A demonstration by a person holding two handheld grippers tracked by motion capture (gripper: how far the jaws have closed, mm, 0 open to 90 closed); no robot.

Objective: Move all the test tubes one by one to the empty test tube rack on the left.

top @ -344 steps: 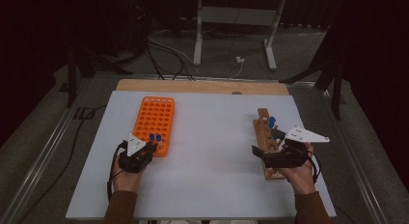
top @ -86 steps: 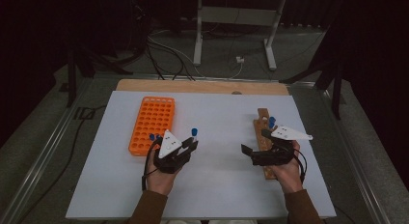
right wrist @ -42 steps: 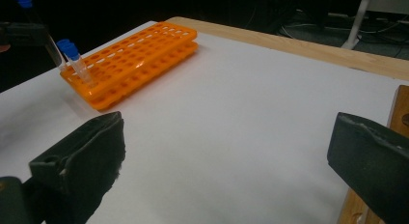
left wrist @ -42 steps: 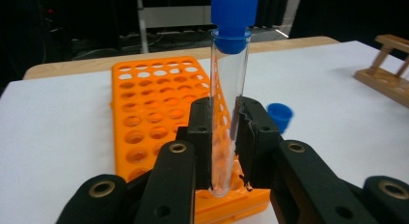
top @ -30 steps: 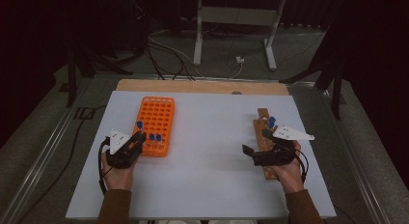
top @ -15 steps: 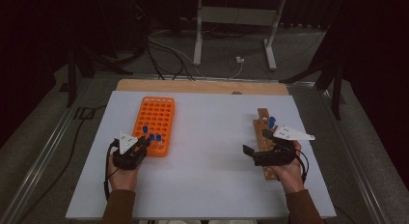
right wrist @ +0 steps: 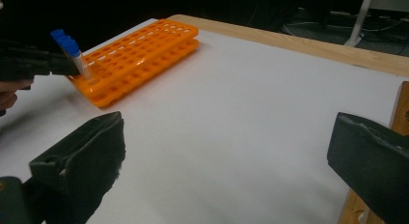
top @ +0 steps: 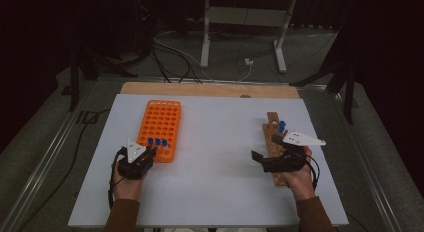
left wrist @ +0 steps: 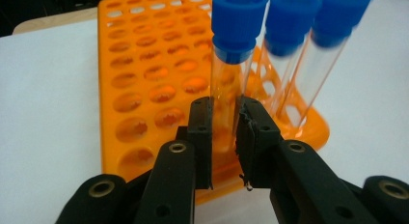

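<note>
An orange tube rack [top: 161,123] lies on the left of the white table. My left gripper [top: 149,153] is at the rack's near edge, shut on a clear tube with a blue cap [left wrist: 226,84], which stands upright over the near row. The black pads [left wrist: 201,137] press the glass on both sides. Two more blue-capped tubes [left wrist: 308,50] stand in the near row beside it. My right gripper [top: 265,148] stands open and points left, with nothing between its jaws, next to a wooden rack [top: 273,134] that holds blue-capped tubes [top: 281,126].
The orange rack [right wrist: 140,50] and the left gripper [right wrist: 34,62] with its tube lie far off in the right gripper view. A broad stretch of white table [top: 215,152] separates the two racks. A wooden strip [top: 210,89] runs along the far edge, with cables and a stand on the floor beyond.
My left gripper has edged slightly right, toward the orange rack's near row, carrying the tube. The right hand has stayed where it was.
</note>
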